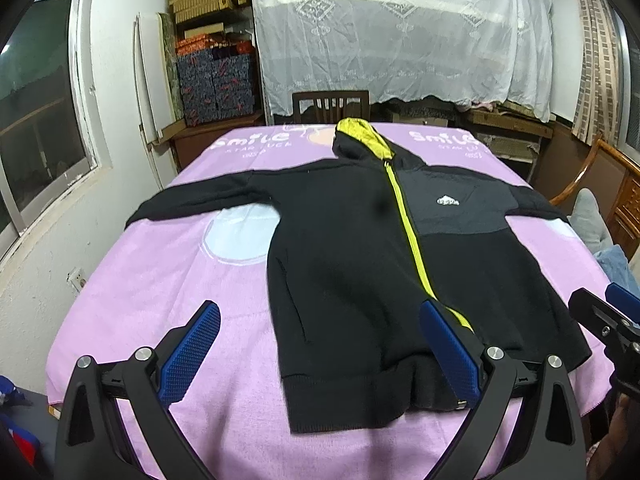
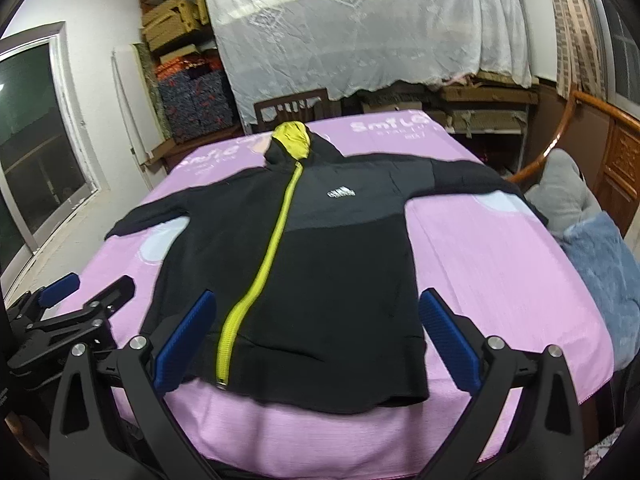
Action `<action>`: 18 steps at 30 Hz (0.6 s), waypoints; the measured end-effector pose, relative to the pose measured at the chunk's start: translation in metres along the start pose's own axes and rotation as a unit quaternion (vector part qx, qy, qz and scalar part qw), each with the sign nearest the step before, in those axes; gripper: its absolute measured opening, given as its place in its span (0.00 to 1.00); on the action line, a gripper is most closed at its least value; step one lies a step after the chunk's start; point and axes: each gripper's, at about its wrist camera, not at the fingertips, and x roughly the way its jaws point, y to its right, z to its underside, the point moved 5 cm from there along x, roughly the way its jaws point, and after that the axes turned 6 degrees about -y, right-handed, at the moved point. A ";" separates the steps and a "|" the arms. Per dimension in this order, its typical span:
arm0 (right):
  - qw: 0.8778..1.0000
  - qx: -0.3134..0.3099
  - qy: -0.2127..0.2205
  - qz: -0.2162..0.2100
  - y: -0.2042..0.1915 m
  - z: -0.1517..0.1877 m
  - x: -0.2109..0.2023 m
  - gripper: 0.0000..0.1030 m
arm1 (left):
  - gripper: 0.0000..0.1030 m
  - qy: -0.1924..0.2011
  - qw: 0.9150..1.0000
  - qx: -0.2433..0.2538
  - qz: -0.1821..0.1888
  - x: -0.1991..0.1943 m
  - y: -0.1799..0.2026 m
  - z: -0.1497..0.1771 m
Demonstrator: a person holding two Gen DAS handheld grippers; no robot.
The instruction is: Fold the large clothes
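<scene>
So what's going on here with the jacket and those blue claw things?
A person holds a two-finger tool in each hand to fold a black hooded jacket. It lies flat, front up, zipped with a yellow zipper, sleeves spread, on a pink cover over the table. The left tool and right tool both hover open near the hem, gripping nothing. No fold is made yet.

Lit evenly from overhead, indoor and cool in tone — no hard glare. Dark outside the aluminium-framed glass window (image 1: 38,120), so no daylight. Soft shadow only beneath the hem of the black zip-up hooded jacket with yellow-green zipper (image 2: 288,264). Strong fisheye bending at the borders, black vignette in the corners. Slightly smeared throughout — jacket edges and the pink printed fabric table cover (image 1: 152,280) lack crispness.
</scene>
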 end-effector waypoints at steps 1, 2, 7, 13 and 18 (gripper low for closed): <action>1.000 0.005 -0.005 -0.003 0.002 0.001 0.003 0.96 | 0.97 -0.005 1.000 0.002 0.003 0.003 0.000 0.001; 1.000 0.007 -0.011 -0.004 0.005 0.002 0.007 0.96 | 0.97 -0.008 1.000 0.003 0.007 0.005 -0.001 0.001; 0.999 0.014 -0.034 -0.027 0.020 0.006 0.018 0.96 | 0.97 -0.049 0.997 0.010 0.056 0.022 -0.011 0.004; 0.994 0.059 -0.046 -0.075 0.053 0.018 0.022 0.96 | 0.97 -0.100 0.988 -0.037 0.113 0.045 -0.040 0.013; 0.991 0.082 -0.061 -0.091 0.069 0.024 0.038 0.95 | 0.97 -0.110 0.985 -0.035 0.126 0.055 -0.039 0.015</action>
